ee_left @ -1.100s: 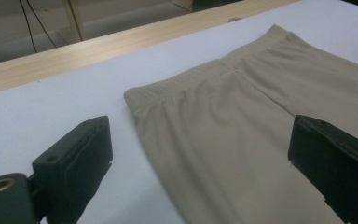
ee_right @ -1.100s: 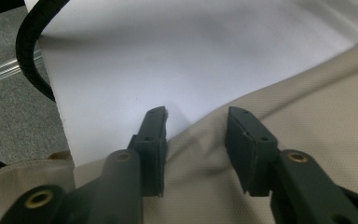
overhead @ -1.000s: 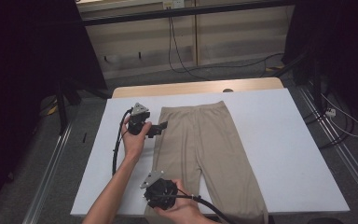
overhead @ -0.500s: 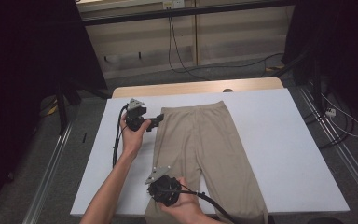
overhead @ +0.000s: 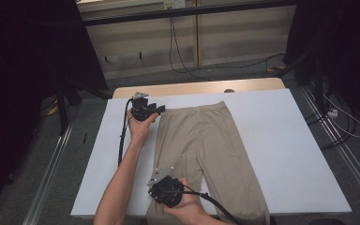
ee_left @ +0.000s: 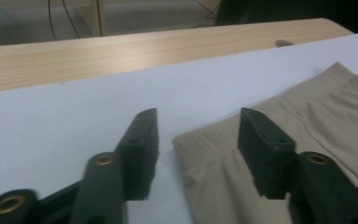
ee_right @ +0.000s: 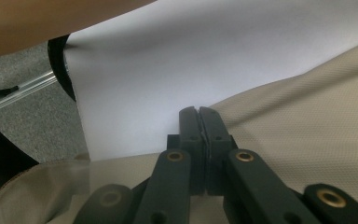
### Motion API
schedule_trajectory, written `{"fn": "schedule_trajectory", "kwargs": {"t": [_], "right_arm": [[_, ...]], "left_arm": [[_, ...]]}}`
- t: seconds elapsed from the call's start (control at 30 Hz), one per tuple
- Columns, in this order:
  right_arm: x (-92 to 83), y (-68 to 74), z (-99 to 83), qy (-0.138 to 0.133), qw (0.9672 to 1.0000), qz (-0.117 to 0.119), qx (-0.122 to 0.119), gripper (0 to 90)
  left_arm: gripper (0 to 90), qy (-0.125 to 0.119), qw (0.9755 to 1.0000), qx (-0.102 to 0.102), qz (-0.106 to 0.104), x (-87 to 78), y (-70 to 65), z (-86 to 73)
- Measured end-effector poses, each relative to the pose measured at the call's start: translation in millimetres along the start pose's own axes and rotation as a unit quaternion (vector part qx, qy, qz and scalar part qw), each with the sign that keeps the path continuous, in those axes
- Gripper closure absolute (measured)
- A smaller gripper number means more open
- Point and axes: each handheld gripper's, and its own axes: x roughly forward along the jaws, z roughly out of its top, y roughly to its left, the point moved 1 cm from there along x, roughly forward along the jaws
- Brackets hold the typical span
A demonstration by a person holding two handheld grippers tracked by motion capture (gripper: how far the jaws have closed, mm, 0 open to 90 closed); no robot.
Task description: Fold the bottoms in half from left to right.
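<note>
White table, left gripper — now at trousers' waistband, fingers just closing.

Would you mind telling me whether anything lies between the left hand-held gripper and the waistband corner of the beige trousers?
Nothing visible does. The left hand-held gripper has just been closing, its jaws either side of the trousers' waistband corner, with bare white table around it.

Trousers lie flat at frame centre on the tabletop, waistband toward the top. Left tongs at the waistband's upper-left corner. Right tongs at the lower-left leg edge.
</note>
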Motion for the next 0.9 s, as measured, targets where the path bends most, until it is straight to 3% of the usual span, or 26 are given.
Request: {"fn": "schedule_trajectory", "kwargs": {"t": [0.07, 0.17, 0.23, 0.3, 0.37, 0.47, 0.53, 0.6, 0.7, 0.77, 0.8, 0.9], "right_arm": [[0.2, -0.9, -1.5, 0.0, 1.0, 0.001, -0.001, 89.7], [-0.1, -1.3, -1.5, -0.001, 1.0, 0.003, -0.001, 89.7], [0.2, -1.7, -1.2, -0.004, 1.0, 0.004, 0.002, 89.7], [0.1, -1.6, -1.4, -0.003, 1.0, 0.004, 0.001, 89.7], [-1.5, -2.2, -2.7, -0.001, 1.0, 0.004, -0.005, 89.7], [-2.8, -4.3, -3.1, -0.001, 1.0, 0.006, 0.002, 89.7], [-2.7, -4.9, -2.9, -0.003, 1.0, 0.007, 0.001, 89.7], [-2.7, -4.3, -2.2, -0.007, 0.9999, 0.008, 0.003, 89.7], [-4.0, -3.1, -1.5, -0.02, 0.9997, 0.009, 0.007, 89.7], [-6.3, -3.5, -0.5, -0.028, 0.9995, 0.012, 0.008, 89.8], [-8.7, -5.1, 0.5, -0.037, 0.9992, 0.015, 0.008, 89.8], [-10.8, -6.6, 2.0, -0.047, 0.9986, 0.021, 0.01, 89.8]], "left_arm": [[56.6, 0.024, 0.9996, 0.01, 0.004, 5.6, 1.6, -0.8], [57.0, 0.034, 0.9994, 0.003, -0.005, 11.8, -0.2, -3.1], [58.1, 0.046, 0.9987, 0.02, 0.007, 16.5, -3.9, -4.3], [60.8, 0.059, 0.9972, 0.033, 0.033, 20.3, -5.9, -6.3], [62.5, 0.059, 0.998, 0.018, 0.017, 25.2, -3.7, -9.9], [63.5, 0.06, 0.9981, 0.008, 0.011, 24.6, -1.6, -9.6], [64.2, 0.06, 0.9981, 0.008, 0.01, 25.2, -2.7, -9.4], [75.3, 0.063, 0.998, 0.004, -0.007, 25.6, -4.1, -9.8], [85.1, 0.062, 0.998, 0.01, 0.0, 25.0, -7.8, -7.6], [86.1, 0.058, 0.9983, 0.009, 0.004, 23.4, -9.3, -6.7], [86.2, 0.05, 0.9987, 0.003, 0.001, 22.9, -10.9, -6.1], [86.2, 0.042, 0.9989, 0.009, -0.016, 18.9, -13.3, -2.1]]}}
